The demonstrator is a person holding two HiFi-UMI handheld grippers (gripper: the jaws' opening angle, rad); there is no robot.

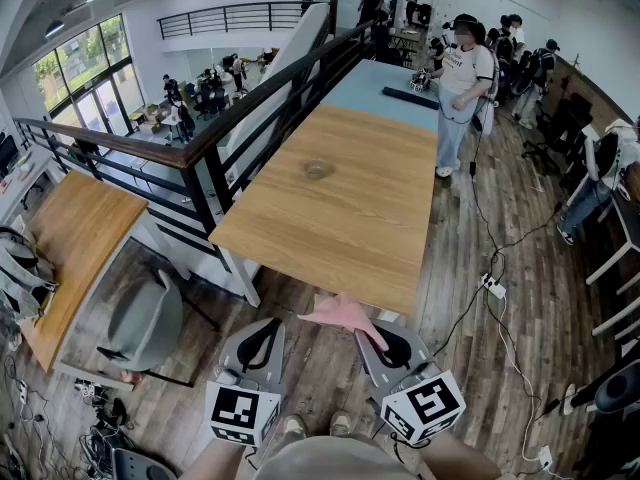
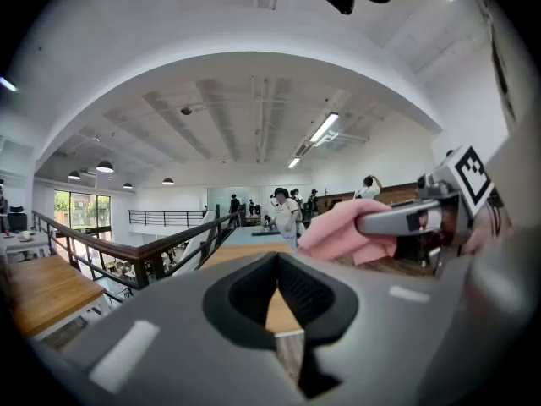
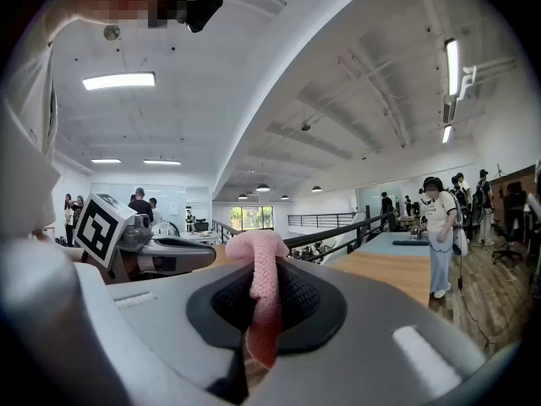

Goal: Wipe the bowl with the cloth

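Pink cloth (image 1: 345, 314) pinched in right claw (image 1: 380, 334); left claw (image 1: 265, 330) closed.

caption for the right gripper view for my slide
Right claw shut on a pink cloth, wooden table ahead.

No word, number or brand name can be read anywhere. The only sign-like marks are black-and-white square markers: one on the cube of the left gripper (image 1: 270, 326), its top marker (image 1: 240, 409) facing the head view, and one on the cube of the right gripper (image 1: 372, 334), its marker (image 1: 432, 401) also facing up. Each cube shows again from the other gripper's view, as coded squares without letters. The white shirt (image 1: 465, 68) of the person standing by the far right edge of the desk (image 1: 340, 218) carries a dark print, too small to read
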